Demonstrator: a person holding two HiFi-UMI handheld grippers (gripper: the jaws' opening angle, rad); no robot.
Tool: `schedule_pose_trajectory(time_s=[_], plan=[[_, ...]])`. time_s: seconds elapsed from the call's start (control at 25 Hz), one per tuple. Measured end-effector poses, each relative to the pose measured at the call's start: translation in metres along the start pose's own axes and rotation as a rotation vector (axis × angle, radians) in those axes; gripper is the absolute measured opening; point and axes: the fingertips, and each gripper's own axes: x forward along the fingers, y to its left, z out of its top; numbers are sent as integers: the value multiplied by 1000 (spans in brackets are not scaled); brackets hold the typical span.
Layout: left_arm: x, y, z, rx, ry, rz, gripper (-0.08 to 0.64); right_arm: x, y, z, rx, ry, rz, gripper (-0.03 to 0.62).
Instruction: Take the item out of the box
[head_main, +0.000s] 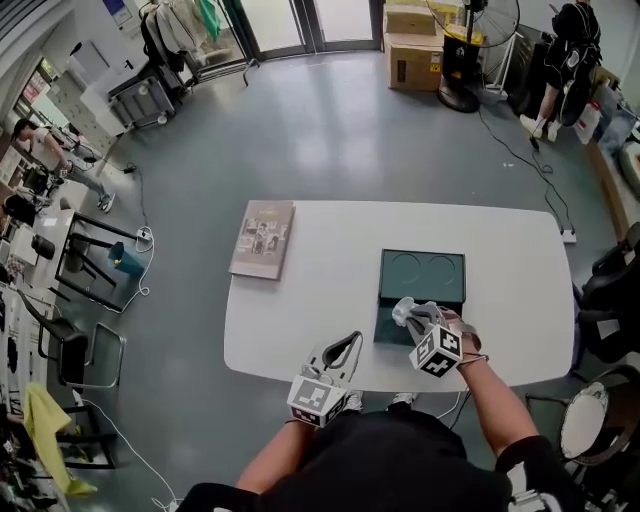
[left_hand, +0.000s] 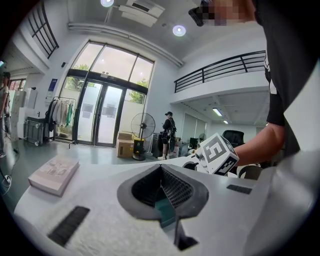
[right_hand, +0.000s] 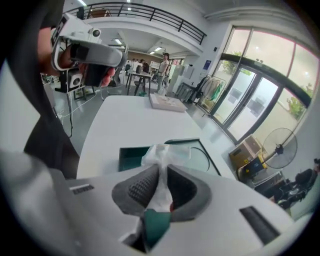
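An open dark green box (head_main: 421, 276) lies on the white table (head_main: 320, 290), right of centre. Its lid shows two round outlines, and its tray (head_main: 388, 328) reaches the front edge. My right gripper (head_main: 413, 317) hovers over that tray, shut on a white plastic-wrapped item (head_main: 406, 309). In the right gripper view the crumpled wrap (right_hand: 163, 154) sticks up between the pads of the right gripper (right_hand: 161, 175), above the box (right_hand: 131, 157). My left gripper (head_main: 354, 338) hangs over the table's front edge, left of the box. Its jaws meet with nothing between them (left_hand: 161, 169).
A book (head_main: 263, 239) lies flat at the table's far left corner. Beyond the table stand cardboard boxes (head_main: 413, 46) and a floor fan (head_main: 463, 60). Black chairs (head_main: 610, 290) crowd the right side, a cable (head_main: 520, 155) runs across the floor, and a person (head_main: 572, 50) stands at the back right.
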Motion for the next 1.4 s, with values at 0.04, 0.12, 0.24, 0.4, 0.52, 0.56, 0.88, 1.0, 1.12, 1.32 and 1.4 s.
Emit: schedule_pose_trajectory(time_s=[0.04, 0.12, 0.24, 0.4, 0.52, 0.56, 0.88, 1.0, 1.12, 1.32, 1.4], plan=[[1, -1, 2, 1, -1, -5, 8, -6, -3, 5, 12, -19, -22, 60], [3, -2, 3, 0, 4, -12, 8, -18, -9, 16, 33, -57, -64, 60], [6, -5, 3, -1, -3, -27, 8, -39, -18, 30, 56, -112, -131, 60], [11, -8, 9, 5, -15, -36, 8, -70, -31, 43, 109, -192, -229, 60], [17, -11, 17, 4, -38, -42, 8, -92, -41, 49, 176, -252, -295, 59], [18, -12, 18, 7, -40, -44, 8, -100, -44, 51, 197, -272, -317, 58], [33, -20, 51, 51, -104, -65, 8, -151, -65, 55, 429, -508, -447, 59], [35, -23, 60, 60, -118, -84, 8, -172, -72, 54, 476, -575, -497, 60], [35, -25, 68, 54, -118, -77, 8, -191, -76, 55, 489, -613, -538, 60], [34, -32, 65, 51, -123, -95, 8, -213, -78, 52, 527, -645, -575, 60], [35, -32, 64, 50, -127, -103, 8, -217, -79, 49, 541, -653, -591, 60]])
